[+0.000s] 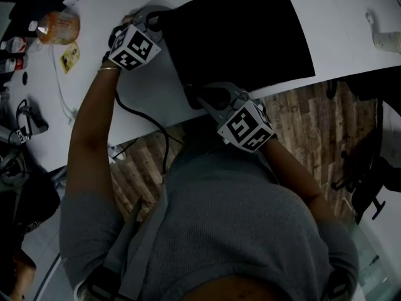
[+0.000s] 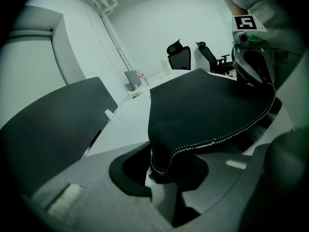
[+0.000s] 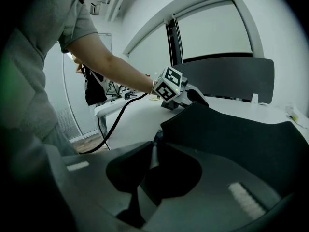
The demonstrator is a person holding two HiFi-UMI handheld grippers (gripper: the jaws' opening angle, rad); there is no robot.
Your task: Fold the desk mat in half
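1. While most of the mat [image 1: 244,36] lies flat on the table [image 1: 351,17], its short edge at the head view's left is raised off the surface and held at both corners.
2. On the left gripper [image 1: 153,22] the jaws are clamped on the farther corner. The stitched hem [image 2: 227,134] runs out from between the pads.
3. On the right gripper [image 1: 203,98] the jaws are nearly together and pinch the nearer corner of the same edge, by the table's rim.
4. Handling, judged: a thin, soft, limp sheet. The hem runs in a slack curve from one grip to the other, so the mat holds no shape of its own. It looks light enough for corner pinches. The surface looks matt and leather-like, so it probably drags a little on the table rather than sliding freely.
5. Hold, judged: the corners are the right place, since a mid-edge grip would let the ends flop. Both corners should stay level and taut so the edge travels square to the opposite short edge.
6. Risk: slack between the grips may buckle and skew the crease, and a shallow pinch on the hem could slip.
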